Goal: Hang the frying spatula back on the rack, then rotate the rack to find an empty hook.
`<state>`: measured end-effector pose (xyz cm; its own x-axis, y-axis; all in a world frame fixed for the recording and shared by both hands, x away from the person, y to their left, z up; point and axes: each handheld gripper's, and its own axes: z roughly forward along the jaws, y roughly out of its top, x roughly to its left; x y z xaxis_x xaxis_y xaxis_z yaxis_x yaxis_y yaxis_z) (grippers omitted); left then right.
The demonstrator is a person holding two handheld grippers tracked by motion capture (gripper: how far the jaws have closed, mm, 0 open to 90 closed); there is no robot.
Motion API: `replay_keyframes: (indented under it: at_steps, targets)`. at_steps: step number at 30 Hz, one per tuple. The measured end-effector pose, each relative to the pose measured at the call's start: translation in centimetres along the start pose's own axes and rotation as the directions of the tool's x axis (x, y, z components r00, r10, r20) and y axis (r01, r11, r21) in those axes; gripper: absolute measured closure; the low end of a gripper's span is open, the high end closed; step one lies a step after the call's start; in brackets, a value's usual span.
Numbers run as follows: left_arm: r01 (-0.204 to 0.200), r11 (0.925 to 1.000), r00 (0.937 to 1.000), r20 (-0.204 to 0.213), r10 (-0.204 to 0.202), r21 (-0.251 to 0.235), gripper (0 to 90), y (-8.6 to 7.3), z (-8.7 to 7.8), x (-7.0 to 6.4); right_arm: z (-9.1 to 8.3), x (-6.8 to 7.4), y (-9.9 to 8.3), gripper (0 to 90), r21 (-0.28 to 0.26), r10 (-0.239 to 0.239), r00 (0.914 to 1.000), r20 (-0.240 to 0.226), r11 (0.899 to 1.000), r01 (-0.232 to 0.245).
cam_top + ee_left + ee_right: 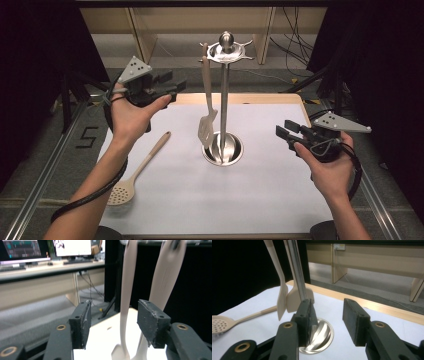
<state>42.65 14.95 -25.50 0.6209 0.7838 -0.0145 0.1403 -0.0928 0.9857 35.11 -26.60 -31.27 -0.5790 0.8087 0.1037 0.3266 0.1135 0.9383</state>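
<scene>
Judging progress, I saw one spatula (207,107) hung on the rack (225,100) while the slotted spoon (134,176) lay on the worktop (270,195), left gripper (170,87) and right gripper (285,134) both wide-fingered, empty, roughly halfway done.

This looks like a lab or office room. Computer screens (72,247) glow on a long desk (50,270), loose cables (295,45) lie on the floor, and black curtains (380,60) hang around the bench (280,200).

high view looks down; both gripper views face the stand (223,100) closely from opposite sides
</scene>
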Motion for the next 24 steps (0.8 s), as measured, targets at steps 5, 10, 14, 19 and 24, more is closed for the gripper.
replay_keyframes:
  at_steps: [5,10,14,19,24]
  targets:
    - [0.016,0.9992,0.9998,-0.010,-0.016,0.035,42.8,-1.7,-0.4,0.7,-0.3,0.0,0.2,59.9,-0.006,0.015,0.9999,0.008,1.000,-0.015]
    - [0.025,0.9982,0.9992,-0.034,-0.023,0.054,42.5,-2.7,-1.1,1.3,0.0,0.1,0.4,60.0,-0.012,0.008,1.0000,0.005,1.000,-0.008]
    - [0.039,0.9972,0.9978,-0.056,-0.036,0.064,42.8,-3.7,-2.1,1.9,0.0,0.2,0.5,60.0,-0.020,-0.025,0.9997,0.003,0.999,0.025]
    - [0.047,0.9929,0.9953,-0.089,-0.038,0.109,42.8,-5.1,-2.5,2.9,0.4,-0.2,0.8,60.0,-0.018,-0.025,0.9996,-0.010,1.000,0.025]
    - [0.037,0.9799,0.9945,-0.104,-0.017,0.196,41.8,-6.8,-2.1,4.0,0.5,-0.3,0.4,60.1,-0.001,-0.011,0.9999,-0.005,1.000,0.011]
